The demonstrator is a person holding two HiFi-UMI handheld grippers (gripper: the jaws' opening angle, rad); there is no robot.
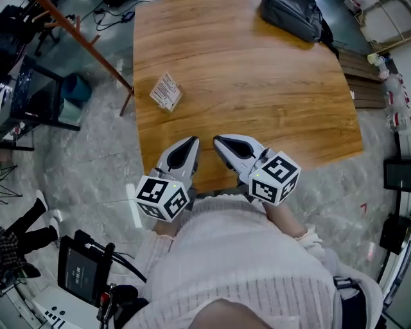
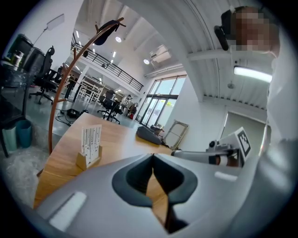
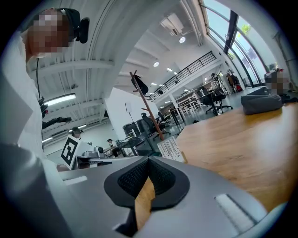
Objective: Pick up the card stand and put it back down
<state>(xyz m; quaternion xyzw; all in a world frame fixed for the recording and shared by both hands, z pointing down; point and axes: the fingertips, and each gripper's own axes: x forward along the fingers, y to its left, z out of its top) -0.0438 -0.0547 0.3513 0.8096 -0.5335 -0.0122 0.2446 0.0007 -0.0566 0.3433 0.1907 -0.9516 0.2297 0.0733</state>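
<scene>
In the head view a wooden table [image 1: 257,83] fills the upper middle. The card stand [image 1: 166,92] stands on it close to the left edge (a white printed card in a small wooden base), upright and untouched. The left gripper [image 1: 192,140] and the right gripper [image 1: 218,140] lie side by side over the near edge of the table, their tips close to each other and pointing away from the person. Both are well apart from the card stand, which is beyond them and to the left. Each gripper carries a marker cube [image 1: 162,198] at its rear. A dark bag [image 1: 292,18] lies at the far edge of the table, and a reddish coat rack [image 1: 83,45] leans across the floor at upper left.

In the left gripper view the jaws are pressed together at the tips with nothing between them; only the tabletop shows through the gap lower down. The card stand [image 2: 91,145] is ahead and to the left on the wood, clear of the jaws. The bag [image 2: 150,135] lies farther back, and the right gripper [image 2: 179,152] reaches in from the right.

In the right gripper view the jaws also meet at the tips, holding nothing. The card stand [image 3: 170,148] peeks just above them, a little to the right, standing on the table. The bag [image 3: 260,103] is at far right, and the coat rack [image 3: 144,107] rises behind.
</scene>
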